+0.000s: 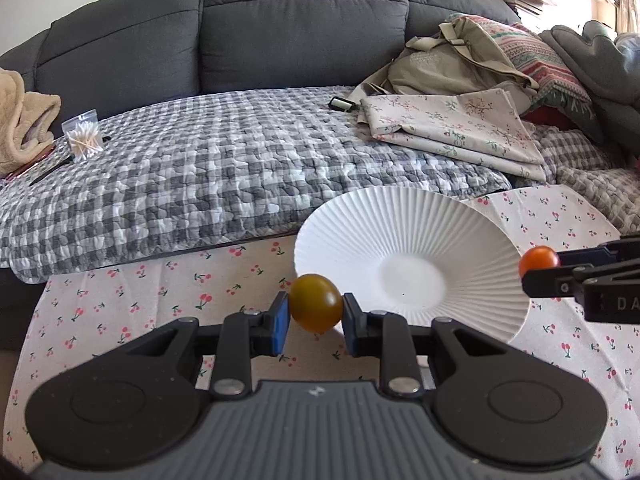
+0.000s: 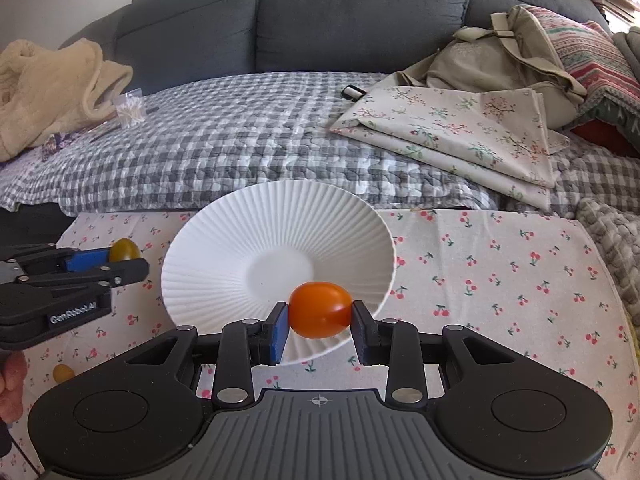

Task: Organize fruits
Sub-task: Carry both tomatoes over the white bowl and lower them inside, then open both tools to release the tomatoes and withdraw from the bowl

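Left wrist view shows the left claw (image 1: 316, 312) pinching a yellow-brown tomato (image 1: 315, 303) between its two blue pads. The tomato hangs in the air just beside the left rim of the white plate (image 1: 460, 236). The plate has ridges all around and sits on the bench, on a cherry cloth (image 1: 160, 292), close to the far edge by the sofa (image 1: 280, 20).

The right claw (image 1: 540, 270) comes in from the right side, holding an orange tomato (image 1: 538, 261) over the right rim of the plate.

Right wrist view shows the right claw (image 2: 320, 318) squeezing the orange tomato (image 2: 320, 309) from both sides, above the near part of the white plate (image 2: 224, 240). The left claw (image 2: 120, 260) is at the left with the yellow-brown tomato (image 2: 125, 249) in its tips. One more small yellow tomato (image 2: 63, 372) lies on the cherry cloth (image 2: 500, 280) near the left edge of the bench.

A checked blanket (image 2: 240, 140), a folded flowery cloth (image 2: 460, 128) and a tan bag (image 2: 500, 56) lie on the sofa (image 2: 360, 12).
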A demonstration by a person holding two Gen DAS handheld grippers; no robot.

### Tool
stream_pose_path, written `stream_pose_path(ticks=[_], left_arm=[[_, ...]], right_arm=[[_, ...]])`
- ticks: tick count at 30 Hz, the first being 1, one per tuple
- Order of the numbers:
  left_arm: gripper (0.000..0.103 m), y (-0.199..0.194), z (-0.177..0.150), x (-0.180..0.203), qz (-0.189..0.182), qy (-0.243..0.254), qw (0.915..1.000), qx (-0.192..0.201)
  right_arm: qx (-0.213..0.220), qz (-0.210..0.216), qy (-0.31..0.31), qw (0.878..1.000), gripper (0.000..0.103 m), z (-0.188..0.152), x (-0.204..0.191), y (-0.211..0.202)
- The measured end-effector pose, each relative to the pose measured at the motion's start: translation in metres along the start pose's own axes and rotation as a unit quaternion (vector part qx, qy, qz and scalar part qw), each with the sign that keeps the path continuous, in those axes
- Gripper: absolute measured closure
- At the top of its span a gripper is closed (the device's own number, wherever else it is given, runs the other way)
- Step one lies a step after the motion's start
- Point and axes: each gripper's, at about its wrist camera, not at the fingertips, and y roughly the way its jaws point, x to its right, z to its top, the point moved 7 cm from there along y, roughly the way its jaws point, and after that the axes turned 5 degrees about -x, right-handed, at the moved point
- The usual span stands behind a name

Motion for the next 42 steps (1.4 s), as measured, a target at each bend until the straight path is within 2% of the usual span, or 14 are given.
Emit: stream_pose_path(ticks=[3,5,8,14,21,24,26,31,34,39,41,42], left_arm=[[0.078,0.006,0.004,0.015,-0.015,0.029,0.9995,0.007],[0.078,0.015,0.002,0.025,-0.018,0.049,0.9986,-0.005],[0.078,0.025,-0.001,0.035,-0.033,0.054,0.9979,-0.014],[0.077,0.037,-0.006,0.048,-0.039,0.070,0.9964,-0.029],[0.076,0.037,-0.010,0.053,-0.041,0.080,0.9956,-0.027],[0.071,0.031,-0.012,0.053,-0.042,0.086,0.9951,-0.026],[0.062,0.025,-0.013,0.049,-0.041,0.083,0.9953,-0.026],[0.057,0.004,-0.010,0.031,-0.037,0.057,0.9975,-0.020],[0.048,-0.010,-0.010,0.023,-0.034,0.046,0.9983,-0.016],[0.038,-0.041,-0.009,0.010,-0.027,0.018,0.9994,-0.015],[0.028,-0.056,-0.009,0.003,-0.027,-0.003,0.9996,-0.012],[0.025,-0.063,-0.010,0.000,-0.024,-0.011,0.9996,-0.011]], right_arm=[[-0.008,-0.005,-0.013,1.000,0.071,0.001,-0.005,0.014],[-0.016,-0.006,-0.014,1.000,0.071,-0.001,-0.005,0.023],[-0.017,0.000,-0.017,1.000,0.071,-0.002,-0.008,0.027],[-0.024,-0.008,-0.027,0.999,0.071,-0.006,-0.011,0.035],[-0.027,-0.004,-0.016,1.000,0.068,-0.009,-0.007,0.032],[-0.024,-0.001,-0.004,1.000,0.068,-0.009,0.000,0.025],[-0.023,-0.002,0.003,1.000,0.068,-0.009,0.006,0.019],[-0.012,-0.001,0.047,0.999,0.066,-0.008,0.032,-0.006],[-0.005,0.014,0.073,0.997,0.057,-0.008,0.040,-0.022],[0.000,0.025,0.073,0.997,0.048,-0.007,0.027,-0.047],[0.003,0.033,0.070,0.997,0.035,-0.006,0.017,-0.058],[0.005,0.037,0.073,0.997,0.033,-0.006,0.011,-0.065]])
